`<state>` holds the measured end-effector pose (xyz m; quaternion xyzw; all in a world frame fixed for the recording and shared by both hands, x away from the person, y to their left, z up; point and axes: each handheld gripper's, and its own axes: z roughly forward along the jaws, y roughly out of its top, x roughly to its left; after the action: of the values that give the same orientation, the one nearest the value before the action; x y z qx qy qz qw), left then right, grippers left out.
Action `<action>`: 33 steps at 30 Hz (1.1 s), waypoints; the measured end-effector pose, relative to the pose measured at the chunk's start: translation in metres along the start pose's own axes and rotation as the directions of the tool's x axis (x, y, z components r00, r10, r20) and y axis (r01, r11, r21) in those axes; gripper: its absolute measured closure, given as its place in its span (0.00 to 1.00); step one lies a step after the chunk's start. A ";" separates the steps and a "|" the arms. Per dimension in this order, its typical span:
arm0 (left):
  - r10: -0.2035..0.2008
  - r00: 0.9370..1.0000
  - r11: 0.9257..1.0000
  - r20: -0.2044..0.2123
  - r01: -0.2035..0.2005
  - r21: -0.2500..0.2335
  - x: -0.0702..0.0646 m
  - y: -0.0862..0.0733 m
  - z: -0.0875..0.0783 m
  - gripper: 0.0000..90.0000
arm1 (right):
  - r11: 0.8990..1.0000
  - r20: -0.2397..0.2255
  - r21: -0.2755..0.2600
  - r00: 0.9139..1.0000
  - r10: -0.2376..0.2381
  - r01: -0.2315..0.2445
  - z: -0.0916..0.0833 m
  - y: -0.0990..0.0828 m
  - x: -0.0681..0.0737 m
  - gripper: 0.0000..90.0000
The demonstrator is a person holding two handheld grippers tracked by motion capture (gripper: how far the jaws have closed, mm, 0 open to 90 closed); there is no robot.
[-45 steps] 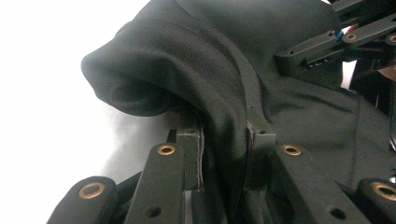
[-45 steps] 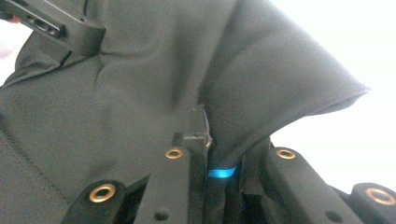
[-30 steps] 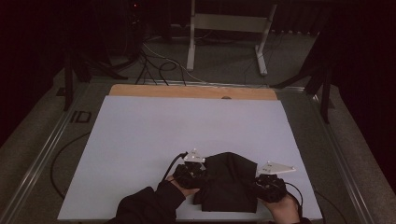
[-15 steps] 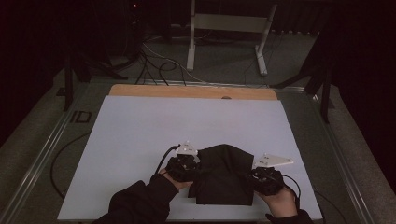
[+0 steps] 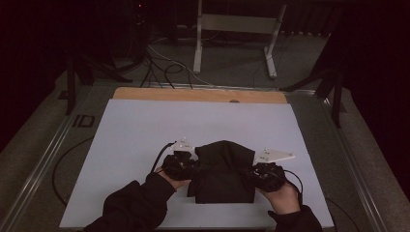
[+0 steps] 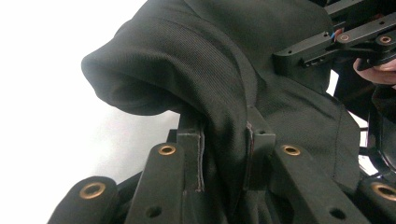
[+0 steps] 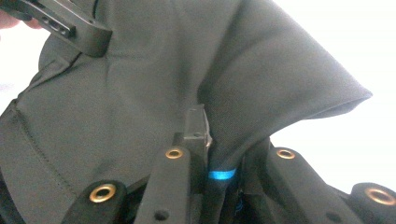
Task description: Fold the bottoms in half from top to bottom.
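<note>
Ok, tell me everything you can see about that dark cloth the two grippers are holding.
The cloth is dark, nearly black woven fabric with stitched seams, folded into a rough rectangle on the near part of the white table. The left gripper pinches its left edge and the right gripper its right edge. The far part bulges upward between them, while the near edge lies on the table.

Black garment [image 5: 223, 170] is matt, finely ribbed woven cloth with stitched seams; gripper [image 6: 224, 158] links are matt black plastic with shiny brass-coloured rivets; table sheet [image 5: 145, 130] is smooth matt white, with a bare wood strip [image 5: 193, 95] at the far edge.
</note>
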<state>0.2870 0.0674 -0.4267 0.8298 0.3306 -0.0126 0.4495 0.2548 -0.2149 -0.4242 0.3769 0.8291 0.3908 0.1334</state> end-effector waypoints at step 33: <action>-0.019 0.997 0.999 -0.075 0.016 -0.040 0.044 0.022 -0.053 0.83 | 0.996 -0.018 -0.057 0.997 -0.071 0.070 0.033 0.068 0.012 0.86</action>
<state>0.3190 0.1225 -0.3934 0.8177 0.3548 0.0213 0.4528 0.2992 -0.1606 -0.3942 0.3396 0.8318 0.4128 0.1495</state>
